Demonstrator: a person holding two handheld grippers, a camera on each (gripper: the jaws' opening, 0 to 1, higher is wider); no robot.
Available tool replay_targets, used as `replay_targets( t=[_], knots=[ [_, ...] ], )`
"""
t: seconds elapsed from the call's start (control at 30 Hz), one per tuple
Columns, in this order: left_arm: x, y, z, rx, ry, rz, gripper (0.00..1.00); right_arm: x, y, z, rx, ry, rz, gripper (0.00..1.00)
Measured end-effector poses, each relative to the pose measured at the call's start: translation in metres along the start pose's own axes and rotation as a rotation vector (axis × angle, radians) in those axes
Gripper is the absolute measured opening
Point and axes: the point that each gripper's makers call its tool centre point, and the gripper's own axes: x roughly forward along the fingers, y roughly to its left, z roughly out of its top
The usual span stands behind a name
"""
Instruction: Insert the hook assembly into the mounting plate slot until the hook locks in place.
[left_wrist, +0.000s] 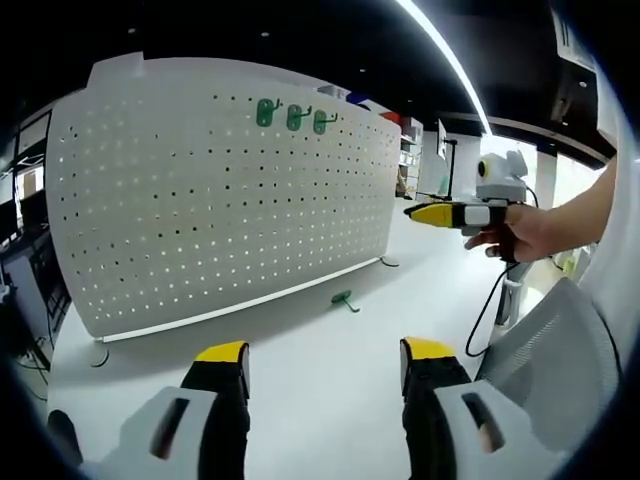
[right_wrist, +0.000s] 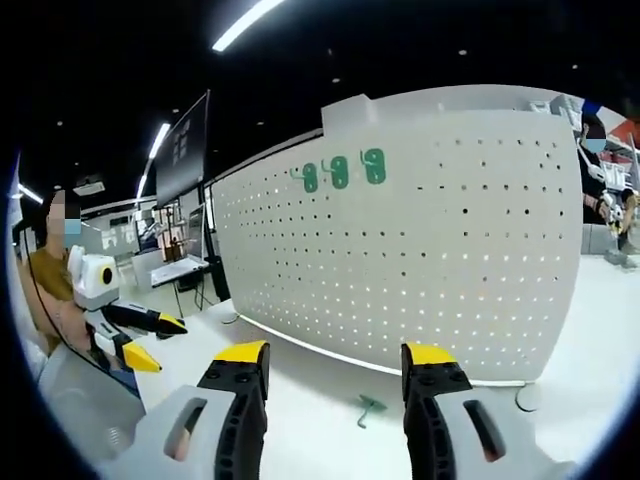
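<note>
A white perforated mounting plate (left_wrist: 220, 210) stands upright on the white table, also seen in the right gripper view (right_wrist: 450, 250). Three green hooks (left_wrist: 290, 116) hang in a row near its top edge (right_wrist: 340, 172). One loose green hook (left_wrist: 345, 299) lies on the table in front of the plate (right_wrist: 368, 407). My left gripper (left_wrist: 325, 352) is open and empty, well short of the loose hook. My right gripper (right_wrist: 335, 355) is open and empty too, above the table near the hook. A hand holds the right gripper (left_wrist: 415, 212) at the right of the left gripper view. The left gripper (right_wrist: 165, 345) enters from the left of the right gripper view.
The plate rests on round feet (left_wrist: 98, 355) (left_wrist: 388, 262). A grey mesh chair back (left_wrist: 560, 350) is close on the right. A person (right_wrist: 55, 280) sits behind the left gripper. A dark screen (right_wrist: 182, 150) and desks stand beyond the plate's end.
</note>
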Motion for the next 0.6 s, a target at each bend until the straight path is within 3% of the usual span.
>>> replay_targets(
  t=[0.6],
  knots=[
    [-0.001, 0.003, -0.002, -0.005, 0.001, 0.006, 0.63, -0.012, 0.005, -0.024, 0.001, 0.069, 0.013, 0.52]
  ],
)
